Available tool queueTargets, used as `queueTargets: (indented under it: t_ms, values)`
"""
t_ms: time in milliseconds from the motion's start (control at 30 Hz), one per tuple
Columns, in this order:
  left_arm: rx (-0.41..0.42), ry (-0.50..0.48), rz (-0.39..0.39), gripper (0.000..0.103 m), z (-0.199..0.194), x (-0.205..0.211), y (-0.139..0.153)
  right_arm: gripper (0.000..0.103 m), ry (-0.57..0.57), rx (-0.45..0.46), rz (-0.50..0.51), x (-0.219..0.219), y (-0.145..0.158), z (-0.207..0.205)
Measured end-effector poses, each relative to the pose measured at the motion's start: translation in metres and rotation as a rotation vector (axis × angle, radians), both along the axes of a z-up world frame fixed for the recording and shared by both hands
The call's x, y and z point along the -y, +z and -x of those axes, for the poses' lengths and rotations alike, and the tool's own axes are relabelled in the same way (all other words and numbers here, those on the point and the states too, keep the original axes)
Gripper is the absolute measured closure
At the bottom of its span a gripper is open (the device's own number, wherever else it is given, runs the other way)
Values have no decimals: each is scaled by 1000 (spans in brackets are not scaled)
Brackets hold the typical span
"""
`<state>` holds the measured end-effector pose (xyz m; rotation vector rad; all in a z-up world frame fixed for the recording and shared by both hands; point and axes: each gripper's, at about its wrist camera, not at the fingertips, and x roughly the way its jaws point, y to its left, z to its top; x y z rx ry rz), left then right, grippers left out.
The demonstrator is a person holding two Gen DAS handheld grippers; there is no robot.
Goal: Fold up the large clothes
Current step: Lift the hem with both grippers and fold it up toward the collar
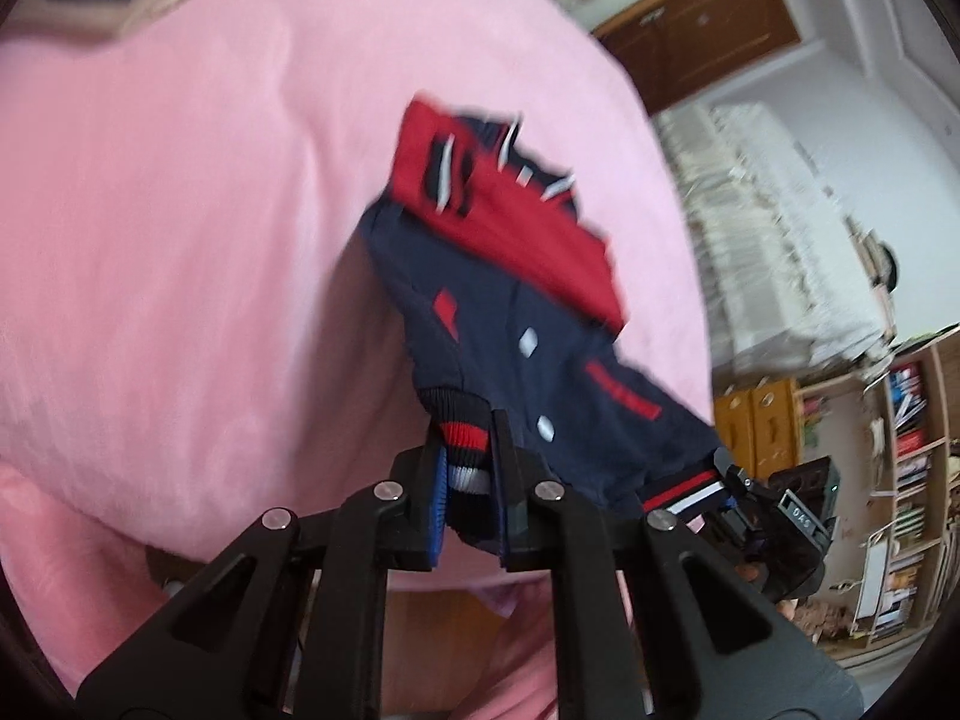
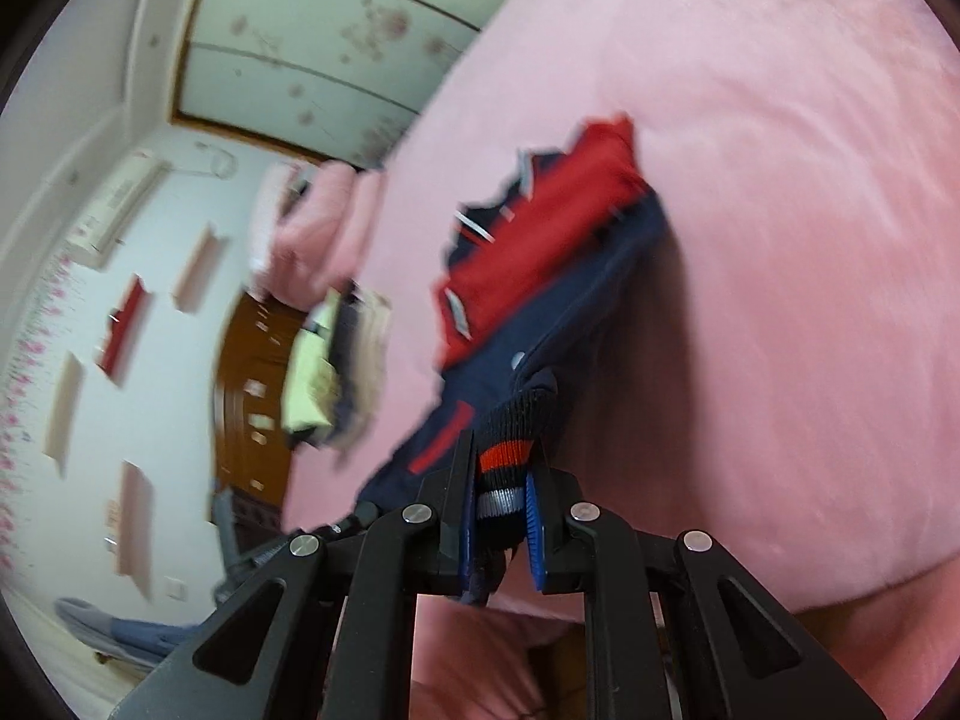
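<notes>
Left gripper (image 1: pixel 467 468) and right gripper (image 2: pixel 503 495) are each clamping the navy-and-red jacket's (image 1: pixel 528 324) striped hem (image 1: pixel 462 450) above the pink bedspread (image 1: pixel 180 210).

Two wrist fisheyes, close above the bed
Both look down along their fingers, sharing the navy-and-red ribbed jacket (image 1: pixel 510 300) (image 2: pixel 540 276) on the pink plush blanket (image 1: pixel 180 210) (image 2: pixel 780 240).

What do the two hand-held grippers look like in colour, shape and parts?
The left hand-held gripper and the right hand-held gripper look alike: matte black angular link arms with triangular cut-outs, round silver pivot pins, and two flat black fingers lined with ribbed blue pads. No cables or sleeves show.
</notes>
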<state>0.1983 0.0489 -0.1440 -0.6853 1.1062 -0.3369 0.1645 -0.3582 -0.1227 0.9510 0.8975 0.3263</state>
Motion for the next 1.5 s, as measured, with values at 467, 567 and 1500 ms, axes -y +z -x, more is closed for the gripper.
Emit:
queueTargets:
  t_ms: [467,567,1500]
  values:
    - [38,38,-77,94,-133,2,36,90,-111,22,111,39,46,-120]
    - [37,22,-134,94,-166,10,29,90,-115,8,125,42,38,-150]
    - [15,-135,-413,81,-233,56,-28,59,-226,-57,326,41,-25,-256]
